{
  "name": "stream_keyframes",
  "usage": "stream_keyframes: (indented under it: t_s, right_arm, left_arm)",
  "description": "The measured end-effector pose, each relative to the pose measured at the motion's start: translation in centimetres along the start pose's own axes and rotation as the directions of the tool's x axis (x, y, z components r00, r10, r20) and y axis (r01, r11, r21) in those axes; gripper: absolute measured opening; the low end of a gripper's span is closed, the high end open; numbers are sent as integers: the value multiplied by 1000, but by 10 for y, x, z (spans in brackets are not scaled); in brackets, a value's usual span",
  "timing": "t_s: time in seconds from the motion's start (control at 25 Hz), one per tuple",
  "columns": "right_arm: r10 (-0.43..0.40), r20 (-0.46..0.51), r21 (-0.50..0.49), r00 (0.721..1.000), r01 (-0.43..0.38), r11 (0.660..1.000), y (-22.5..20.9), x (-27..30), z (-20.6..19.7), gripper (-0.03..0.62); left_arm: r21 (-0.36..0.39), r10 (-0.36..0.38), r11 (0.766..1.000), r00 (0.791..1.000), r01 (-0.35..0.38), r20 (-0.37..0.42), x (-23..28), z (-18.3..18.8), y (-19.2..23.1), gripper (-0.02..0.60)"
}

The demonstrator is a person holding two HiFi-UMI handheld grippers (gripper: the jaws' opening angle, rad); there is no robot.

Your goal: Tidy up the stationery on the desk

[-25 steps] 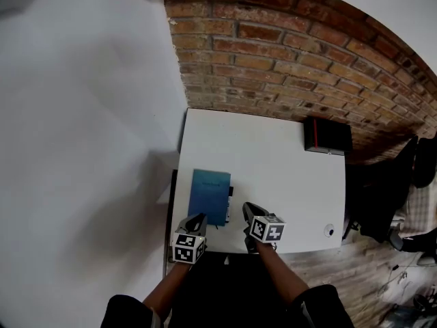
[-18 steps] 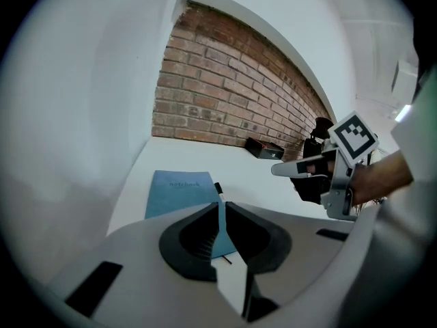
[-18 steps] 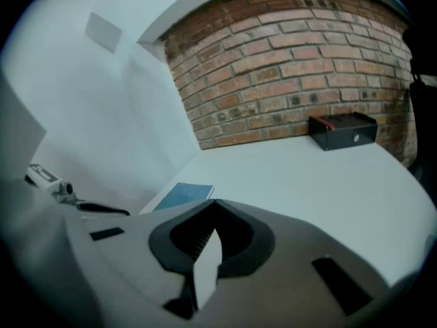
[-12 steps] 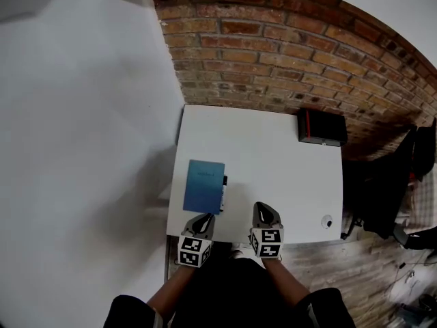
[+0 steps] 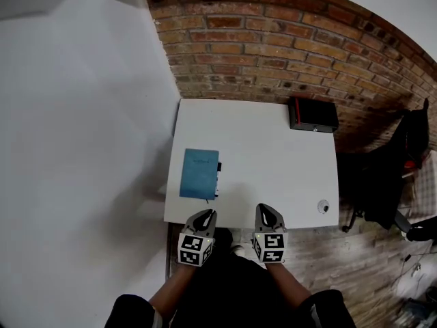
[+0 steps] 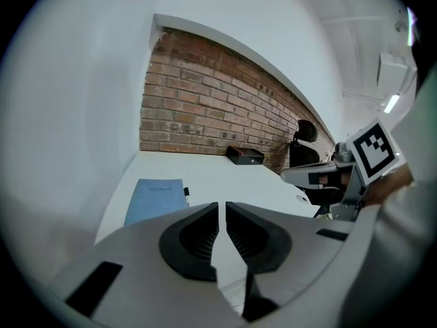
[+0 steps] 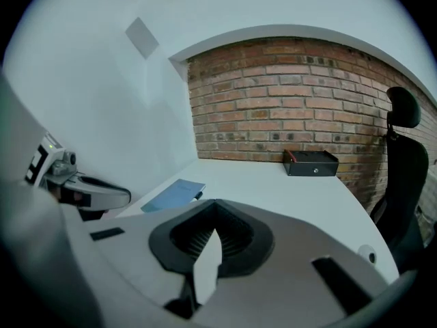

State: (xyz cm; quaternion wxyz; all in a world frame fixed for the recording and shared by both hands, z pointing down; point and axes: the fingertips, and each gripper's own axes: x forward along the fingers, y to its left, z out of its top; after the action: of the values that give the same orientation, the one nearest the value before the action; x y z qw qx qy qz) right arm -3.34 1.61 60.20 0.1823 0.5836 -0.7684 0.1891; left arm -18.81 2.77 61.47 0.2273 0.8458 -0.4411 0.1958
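Note:
A blue notebook (image 5: 199, 173) lies flat near the left edge of the white desk (image 5: 273, 162). A dark pen (image 5: 218, 177) lies along its right side. Both also show in the left gripper view, the notebook (image 6: 156, 198) and the pen (image 6: 187, 197). My left gripper (image 5: 205, 216) hovers at the desk's near edge, just short of the notebook, with its jaws a thin slit apart and nothing between them. My right gripper (image 5: 268, 214) hangs beside it over the near edge, its jaws shut and empty.
A black box (image 5: 313, 115) with a red edge stands at the far right corner against the brick wall. A small round object (image 5: 323, 206) sits near the desk's right front corner. A black office chair (image 5: 389, 183) stands right of the desk. A white wall runs along the left.
Both grippers have drawn back from the notebook toward the desk's near edge. The right gripper has rolled upright. Notebook and pen have stayed where they were.

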Motion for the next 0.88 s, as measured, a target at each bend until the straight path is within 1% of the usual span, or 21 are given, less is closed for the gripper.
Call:
stream_keyframes:
  t_s: [0.2, 0.48, 0.88]
  right_arm:
    - [-6, 36, -4, 999, 6, 1000, 5, -27, -3, 21]
    - [-9, 47, 6, 999, 9, 1000, 14, -61, -19, 21]
    - [2, 76, 5, 997, -2, 1000, 31, -86, -28, 21]
  left_arm:
    - [18, -1, 1000, 1000, 0, 16, -21, -7, -17, 44]
    - [37, 2, 999, 999, -4, 32, -46, -21, -38, 44]
    - [64, -5, 998, 998, 1, 55, -71, -33, -58, 44]
